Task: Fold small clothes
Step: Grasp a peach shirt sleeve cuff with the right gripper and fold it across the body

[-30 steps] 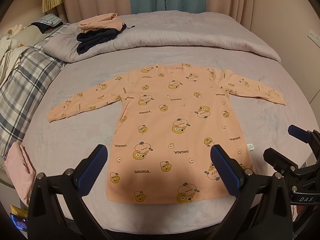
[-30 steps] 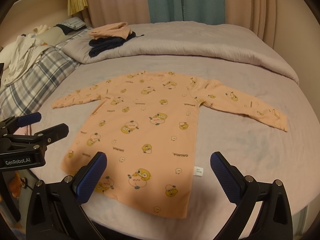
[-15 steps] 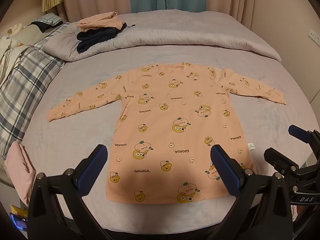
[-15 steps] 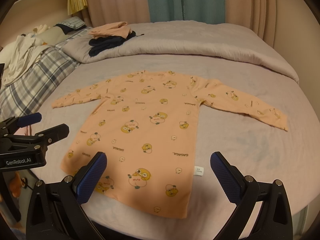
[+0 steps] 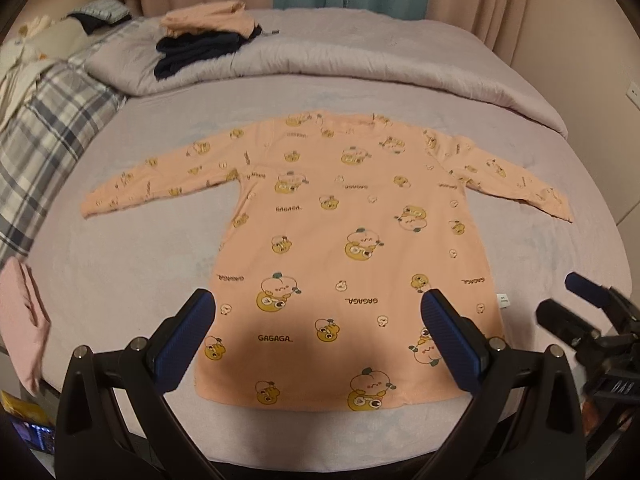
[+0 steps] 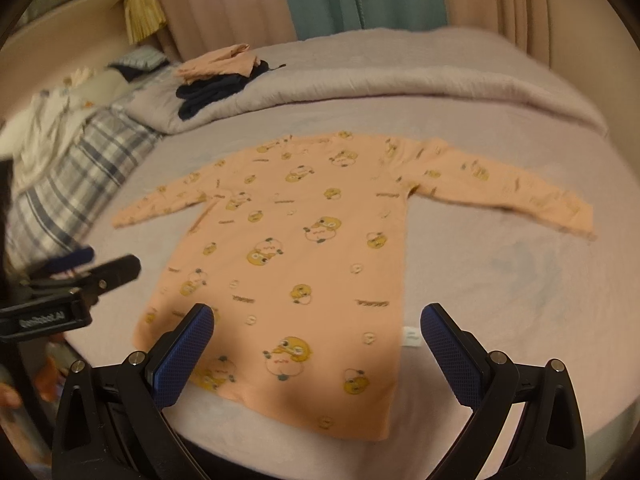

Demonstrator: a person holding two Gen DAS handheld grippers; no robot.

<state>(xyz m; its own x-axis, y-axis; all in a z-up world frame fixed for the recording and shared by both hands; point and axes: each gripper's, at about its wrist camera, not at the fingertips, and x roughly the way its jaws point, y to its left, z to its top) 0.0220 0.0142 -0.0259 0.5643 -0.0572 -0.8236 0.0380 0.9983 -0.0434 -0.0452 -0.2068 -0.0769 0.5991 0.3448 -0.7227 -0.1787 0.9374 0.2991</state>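
Note:
A small peach long-sleeved shirt (image 5: pixel 340 248) with yellow cartoon prints lies flat on the grey bed, sleeves spread to both sides, hem toward me. It also shows in the right wrist view (image 6: pixel 296 256). My left gripper (image 5: pixel 320 340) is open and empty, hovering above the hem. My right gripper (image 6: pixel 318 350) is open and empty, above the hem's right part near the white side label (image 6: pixel 411 336). The right gripper also shows at the right edge of the left wrist view (image 5: pixel 576 312), and the left gripper at the left of the right wrist view (image 6: pixel 80 276).
A stack of folded clothes (image 5: pixel 204 40), peach on dark navy, sits on the rolled grey duvet (image 5: pixel 360 64) at the back. A plaid blanket (image 5: pixel 36 132) lies along the left. A pink cloth (image 5: pixel 20 328) hangs at the bed's left edge. Curtains stand behind.
Both grippers have moved slightly forward and tilted over the shirt; the right wrist view has swung and is blurred. The shirt has not moved.

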